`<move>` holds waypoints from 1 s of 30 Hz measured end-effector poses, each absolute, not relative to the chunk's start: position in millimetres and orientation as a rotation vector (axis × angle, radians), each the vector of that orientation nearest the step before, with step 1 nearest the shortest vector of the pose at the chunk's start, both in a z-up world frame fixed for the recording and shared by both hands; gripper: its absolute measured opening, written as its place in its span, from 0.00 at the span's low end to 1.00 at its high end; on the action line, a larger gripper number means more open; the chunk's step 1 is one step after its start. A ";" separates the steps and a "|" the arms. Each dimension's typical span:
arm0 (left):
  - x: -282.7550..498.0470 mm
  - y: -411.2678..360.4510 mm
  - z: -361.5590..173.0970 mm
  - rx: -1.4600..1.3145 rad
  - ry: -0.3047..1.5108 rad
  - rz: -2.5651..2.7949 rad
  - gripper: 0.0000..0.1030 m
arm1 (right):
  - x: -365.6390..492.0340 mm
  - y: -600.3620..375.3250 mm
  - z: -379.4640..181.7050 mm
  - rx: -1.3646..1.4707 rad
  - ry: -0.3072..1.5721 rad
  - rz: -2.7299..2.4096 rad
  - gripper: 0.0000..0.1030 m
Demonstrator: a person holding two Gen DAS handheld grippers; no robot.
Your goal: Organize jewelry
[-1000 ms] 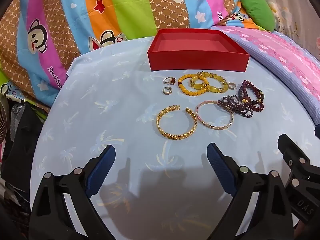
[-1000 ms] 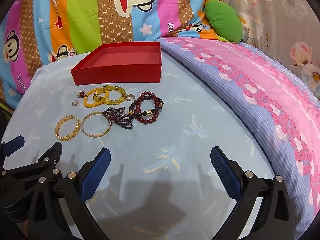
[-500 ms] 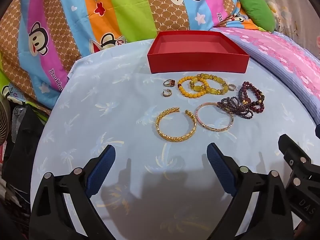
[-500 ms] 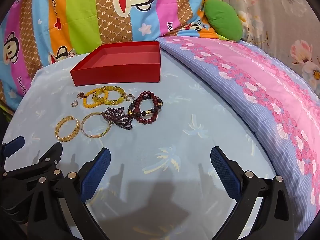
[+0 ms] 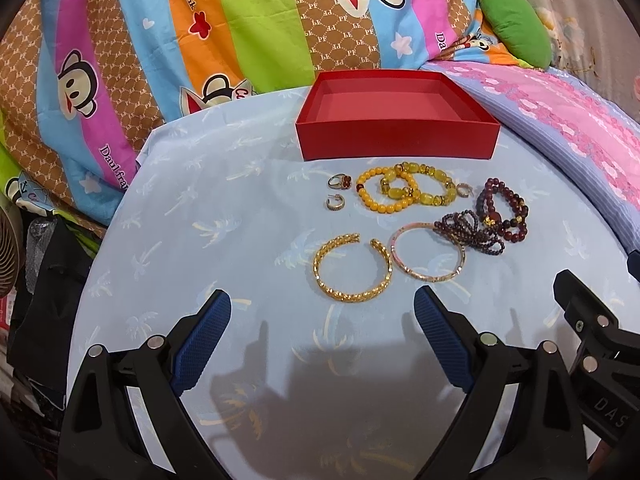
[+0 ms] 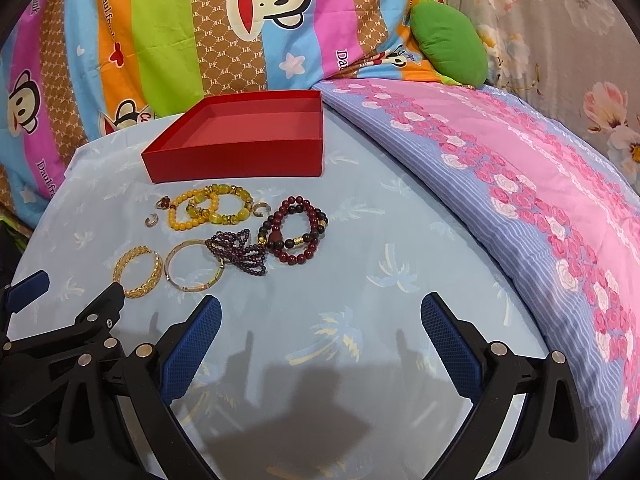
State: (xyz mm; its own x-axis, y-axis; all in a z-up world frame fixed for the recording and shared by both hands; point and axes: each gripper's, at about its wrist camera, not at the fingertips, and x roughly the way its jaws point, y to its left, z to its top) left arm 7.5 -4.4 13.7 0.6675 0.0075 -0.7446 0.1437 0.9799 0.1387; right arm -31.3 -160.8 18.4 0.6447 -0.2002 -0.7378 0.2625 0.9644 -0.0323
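Nearby, bangles (image 5: 352, 270) lie before seemingly empty box (image 5: 396, 120).

left gripper (image 5: 322, 316) jaws spread wide and empty, right gripper (image 6: 320, 320) likewise, side by side

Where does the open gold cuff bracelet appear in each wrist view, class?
Left wrist: gold cuff bracelet lies centre, just ahead of the open jaws.
Right wrist: gold cuff bracelet lies far left, beside the other gripper.
Shared landmark: the red box behind the jewelry.
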 end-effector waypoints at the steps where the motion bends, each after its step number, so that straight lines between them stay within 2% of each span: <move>1: 9.2 -4.4 15.3 0.191 0.838 -0.078 0.86 | -29.4 -161.0 20.7 0.078 0.828 -0.261 0.94; 9: 18.7 -4.3 28.0 0.179 0.811 -0.063 0.86 | -19.6 -160.5 34.7 0.078 0.796 -0.256 0.94; 30: 29.0 -7.6 18.5 0.178 0.837 -0.061 0.86 | -11.3 -162.4 24.7 0.094 0.822 -0.264 0.94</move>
State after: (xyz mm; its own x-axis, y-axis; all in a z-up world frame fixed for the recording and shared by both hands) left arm 29.0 -7.6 18.5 0.6693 0.0164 -0.7428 0.1233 0.9834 0.1329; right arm -11.3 -162.4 24.7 0.6498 -0.1954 -0.7345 0.2684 0.9631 -0.0188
